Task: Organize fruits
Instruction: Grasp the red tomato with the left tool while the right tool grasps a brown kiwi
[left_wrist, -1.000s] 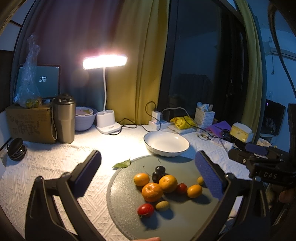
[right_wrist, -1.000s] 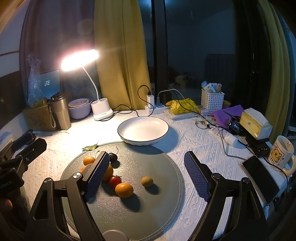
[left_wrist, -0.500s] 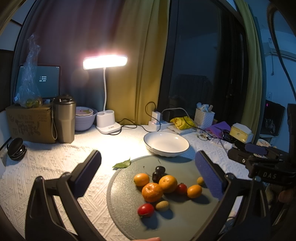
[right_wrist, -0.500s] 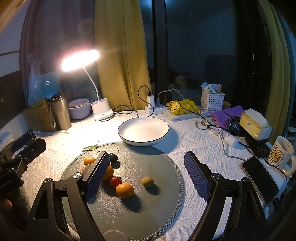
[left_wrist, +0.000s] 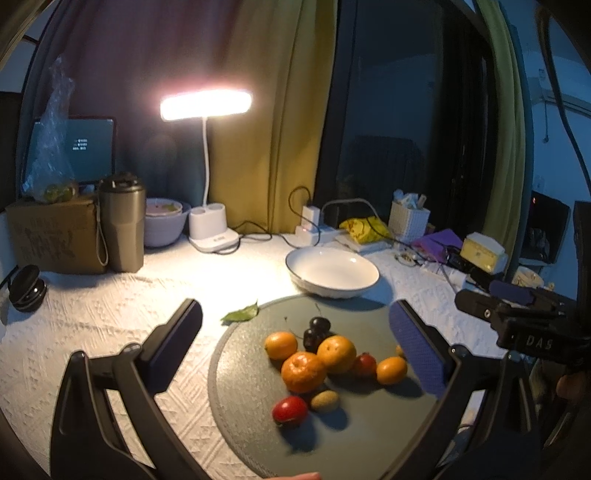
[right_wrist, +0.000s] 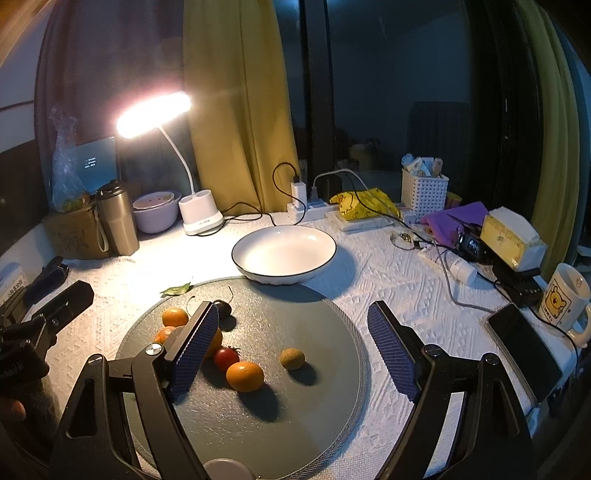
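Note:
A round grey mat (left_wrist: 354, 439) (right_wrist: 266, 410) holds several small fruits: oranges (left_wrist: 303, 371) (right_wrist: 245, 376), red fruits (left_wrist: 290, 409) (right_wrist: 225, 359), dark cherries (left_wrist: 316, 329) (right_wrist: 222, 307) and a small green-brown fruit (left_wrist: 324, 401) (right_wrist: 292, 358). Behind the mat stands an empty white bowl (left_wrist: 332, 271) (right_wrist: 284, 254). My left gripper (left_wrist: 299, 354) is open, hovering above the mat's left side with the fruit pile between its fingers in view. My right gripper (right_wrist: 295, 350) is open too, above the mat's middle, its left finger hiding part of the pile.
A lit desk lamp (left_wrist: 212, 236), a steel tumbler (left_wrist: 121, 225), a cardboard box (left_wrist: 51, 236) and a leaf (left_wrist: 242, 314) lie left and back. Cables, a power strip (right_wrist: 306, 210), a basket (right_wrist: 424, 192), a phone (right_wrist: 524, 350) and a mug (right_wrist: 565, 302) crowd the right.
Both views have barely shifted; the fruits, mat and bowl stay where they were, and both grippers remain open.

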